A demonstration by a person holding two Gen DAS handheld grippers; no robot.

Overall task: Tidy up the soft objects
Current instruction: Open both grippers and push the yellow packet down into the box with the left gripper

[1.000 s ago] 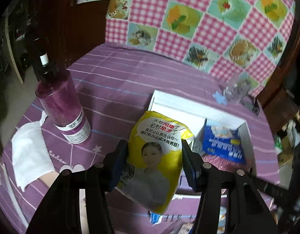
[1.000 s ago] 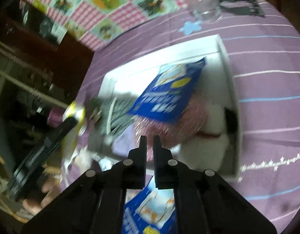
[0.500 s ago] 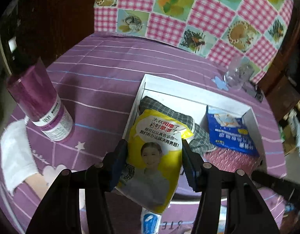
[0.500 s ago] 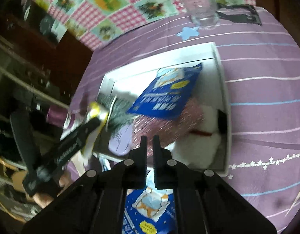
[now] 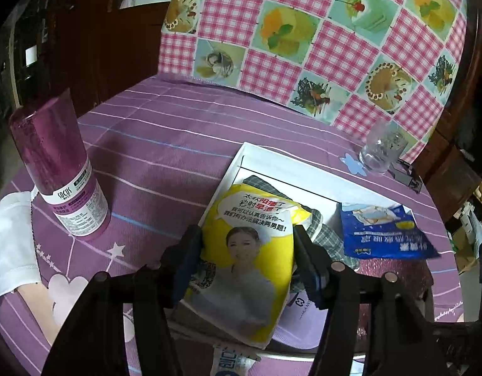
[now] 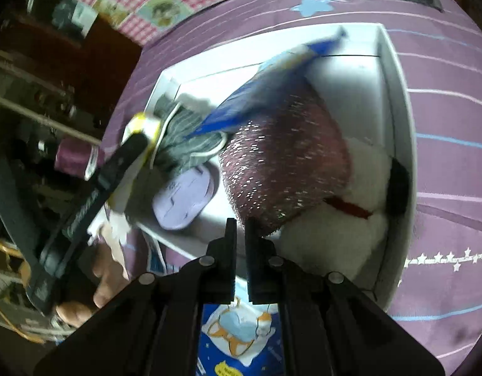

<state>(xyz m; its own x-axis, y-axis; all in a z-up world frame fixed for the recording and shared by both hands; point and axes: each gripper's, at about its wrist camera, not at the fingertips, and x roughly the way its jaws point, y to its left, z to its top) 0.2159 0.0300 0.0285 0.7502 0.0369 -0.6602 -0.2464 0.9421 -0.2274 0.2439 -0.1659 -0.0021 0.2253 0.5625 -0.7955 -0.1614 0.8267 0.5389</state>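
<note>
My left gripper (image 5: 247, 247) is shut on a yellow soft packet (image 5: 247, 257) with a woman's face, held above the near-left corner of the white box (image 5: 291, 166). In the box lie a grey plaid cloth (image 5: 322, 235), a blue packet (image 5: 382, 235), a sparkly maroon item (image 6: 285, 163), a lilac pouch (image 6: 184, 200) and a white plush (image 6: 341, 225). My right gripper (image 6: 240, 235) has its fingers nearly together with nothing between them, low over the box's near edge. Another blue packet (image 6: 238, 338) lies beneath it.
A purple bottle (image 5: 59, 172) stands at the left on the purple tablecloth. A white cloth (image 5: 9, 235) lies at the far left. A clear glass (image 5: 382, 150) stands beyond the box. A checked cloth hangs behind the table.
My left gripper has carried the yellow packet forward over the box's near-left corner. My right gripper has dropped closer to the box contents.
</note>
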